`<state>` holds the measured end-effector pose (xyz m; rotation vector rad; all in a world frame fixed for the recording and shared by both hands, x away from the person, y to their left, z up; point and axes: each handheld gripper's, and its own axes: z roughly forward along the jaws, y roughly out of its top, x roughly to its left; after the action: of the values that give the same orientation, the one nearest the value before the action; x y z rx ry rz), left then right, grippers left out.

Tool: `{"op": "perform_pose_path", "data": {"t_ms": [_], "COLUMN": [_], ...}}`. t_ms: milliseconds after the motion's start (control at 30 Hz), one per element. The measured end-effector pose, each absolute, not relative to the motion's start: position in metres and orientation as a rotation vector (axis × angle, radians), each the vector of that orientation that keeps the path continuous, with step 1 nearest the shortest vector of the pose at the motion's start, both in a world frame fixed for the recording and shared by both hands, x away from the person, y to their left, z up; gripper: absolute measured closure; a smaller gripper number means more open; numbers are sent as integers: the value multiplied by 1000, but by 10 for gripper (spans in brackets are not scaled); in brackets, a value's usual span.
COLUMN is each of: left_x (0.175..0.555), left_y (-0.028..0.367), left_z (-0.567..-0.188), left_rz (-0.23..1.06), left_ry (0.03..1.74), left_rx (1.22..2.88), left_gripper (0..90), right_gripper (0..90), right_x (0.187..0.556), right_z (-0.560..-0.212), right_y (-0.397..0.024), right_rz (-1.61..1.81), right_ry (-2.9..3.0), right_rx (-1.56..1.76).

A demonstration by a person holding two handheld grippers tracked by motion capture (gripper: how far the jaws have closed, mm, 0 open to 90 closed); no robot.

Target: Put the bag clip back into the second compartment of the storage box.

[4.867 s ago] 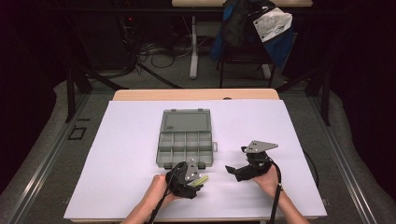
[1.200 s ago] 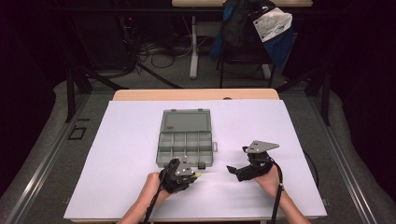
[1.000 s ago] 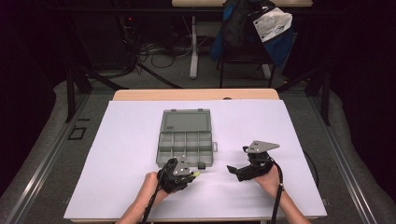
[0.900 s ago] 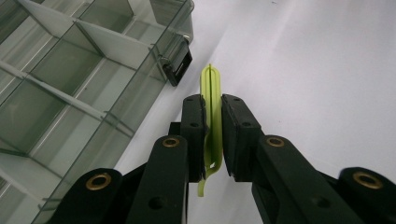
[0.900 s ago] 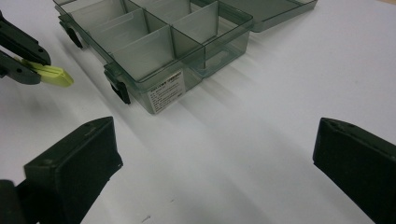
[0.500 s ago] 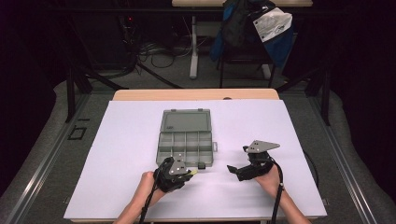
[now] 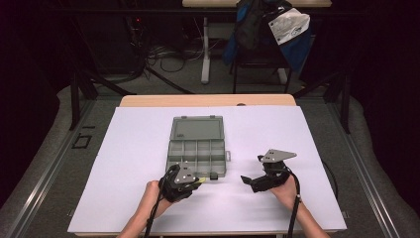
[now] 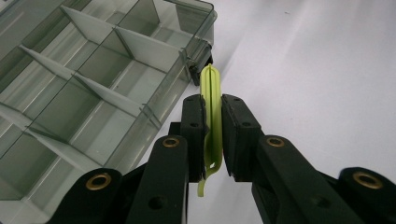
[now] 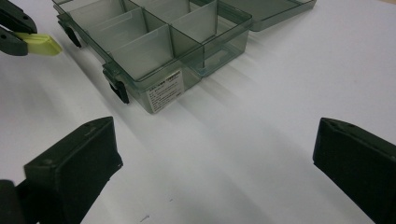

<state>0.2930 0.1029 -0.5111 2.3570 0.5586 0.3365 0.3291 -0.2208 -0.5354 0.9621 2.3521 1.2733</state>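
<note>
a: left gripper view, item one: your left gripper (image 8: 212,135), jaws pinching a thin green strip (image 8: 211,100) edge-on, just beside the front latch of the compartment box (image 8: 100,100).
b: held upright, likely to slot in as a divider.
a: item two: your right gripper (image 9: 212,161), jaws spread, nothing between them, over the desk (image 9: 261,140).
b: probably waiting, clear of the box.

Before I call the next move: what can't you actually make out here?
- Yellow-green strip in the left hand-held gripper: its lower end is hidden between the jaws in the left gripper view, and it is too small in the high view to identify.
- Label on the organizer box: its print is too small to read in the right gripper view.
- Box's near-left compartments: cut off by the left gripper view's edge.
</note>
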Motion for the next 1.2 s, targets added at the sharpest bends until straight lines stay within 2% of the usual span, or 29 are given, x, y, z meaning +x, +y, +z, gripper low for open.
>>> {"op": "perform_pose_path", "data": {"t_ms": [1200], "left_x": [305], "left_y": [123], "left_z": [-502], "left_rz": [388], "left_ry": [642], "left_rx": [2317], "left_gripper": [793], "right_gripper": [0], "right_x": [331], "right_z": [-535], "right_y": [-220], "right_rz": [1257], "right_ry": [2338], "right_rx": [947]}}
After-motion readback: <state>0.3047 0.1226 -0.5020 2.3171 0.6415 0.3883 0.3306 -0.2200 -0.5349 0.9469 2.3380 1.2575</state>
